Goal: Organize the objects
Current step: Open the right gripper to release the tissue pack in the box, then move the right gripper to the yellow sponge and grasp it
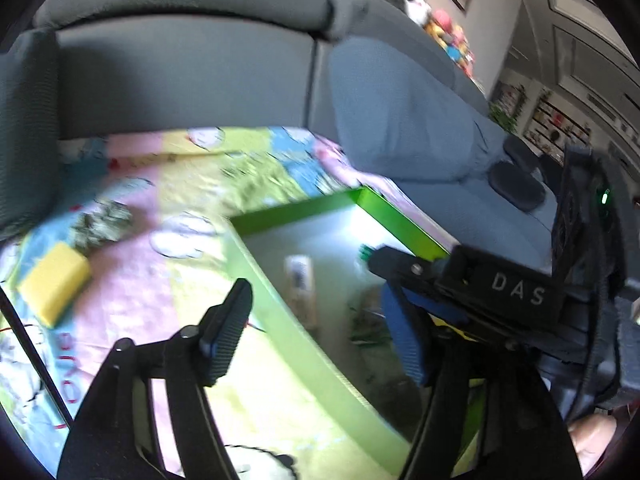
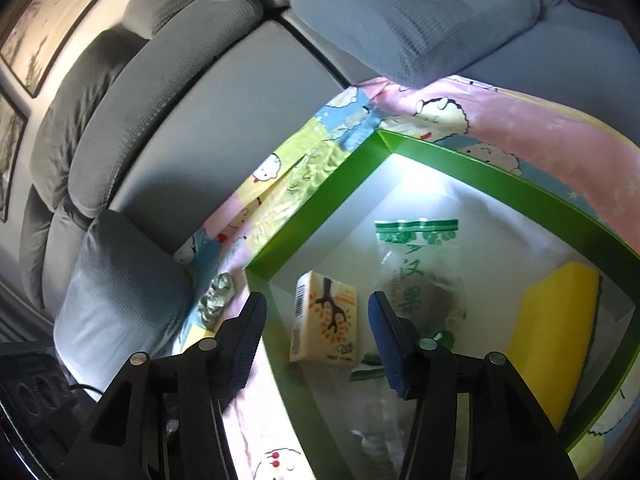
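Observation:
A green box point(image 2: 320, 208) with a white floor sits on a patterned blanket on the sofa. In the right wrist view it holds a small cream carton point(image 2: 326, 318), a clear bag with green print point(image 2: 424, 276) and a yellow sponge point(image 2: 554, 332). My right gripper point(image 2: 318, 336) is open and empty, straddling the box's near wall over the carton. In the left wrist view my left gripper point(image 1: 316, 332) is open and empty above the box's left wall point(image 1: 280, 304). Another yellow sponge point(image 1: 54, 282) and a crumpled greenish object point(image 1: 100, 224) lie on the blanket to the left.
The patterned blanket point(image 1: 160, 280) covers the seat. Grey sofa cushions point(image 2: 200, 80) and a blue-grey pillow point(image 1: 404, 112) stand behind the box. The greenish object also shows in the right wrist view point(image 2: 218, 296). The right gripper's body point(image 1: 500, 284) shows over the box in the left wrist view.

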Tool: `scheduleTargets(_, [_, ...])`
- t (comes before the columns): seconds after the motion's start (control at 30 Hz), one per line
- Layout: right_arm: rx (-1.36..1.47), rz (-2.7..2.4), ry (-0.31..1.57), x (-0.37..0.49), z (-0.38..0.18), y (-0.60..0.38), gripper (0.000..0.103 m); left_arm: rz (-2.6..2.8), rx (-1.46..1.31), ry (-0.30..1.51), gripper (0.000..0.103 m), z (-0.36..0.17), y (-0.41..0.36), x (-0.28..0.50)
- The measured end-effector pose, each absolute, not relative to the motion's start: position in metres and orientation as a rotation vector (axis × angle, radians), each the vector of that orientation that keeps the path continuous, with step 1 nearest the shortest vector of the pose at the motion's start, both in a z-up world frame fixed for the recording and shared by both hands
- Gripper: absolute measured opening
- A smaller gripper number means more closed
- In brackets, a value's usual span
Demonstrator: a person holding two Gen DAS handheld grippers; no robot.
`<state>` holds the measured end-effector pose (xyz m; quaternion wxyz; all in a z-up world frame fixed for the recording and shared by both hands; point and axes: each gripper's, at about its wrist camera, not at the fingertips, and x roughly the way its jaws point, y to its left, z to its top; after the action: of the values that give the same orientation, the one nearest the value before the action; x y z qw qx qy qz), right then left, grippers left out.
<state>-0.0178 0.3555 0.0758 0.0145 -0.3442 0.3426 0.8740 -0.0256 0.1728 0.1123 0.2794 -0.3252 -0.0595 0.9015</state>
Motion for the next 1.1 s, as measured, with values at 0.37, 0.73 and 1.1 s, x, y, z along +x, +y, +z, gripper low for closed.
scheduleTargets(0.37, [-1.114,2.928,1.047,-0.026,0.092,0.313,0.073,2.87,-0.976,-0.346,0.08,0.121,0.046,-0.011])
scheduleTargets(0.73, [-1.414,3.091,1.15,-0.057,0.081,0.225,0.083,3.164,-1.329,-0.727,0.083,0.068,-0.076,0.014])
scheduleTargets(1.1, [-1.677,3.012,0.995,-0.098,0.061,0.13,0.049,3.139,-1.413,-0.881,0.083,0.054,-0.106,0.017])
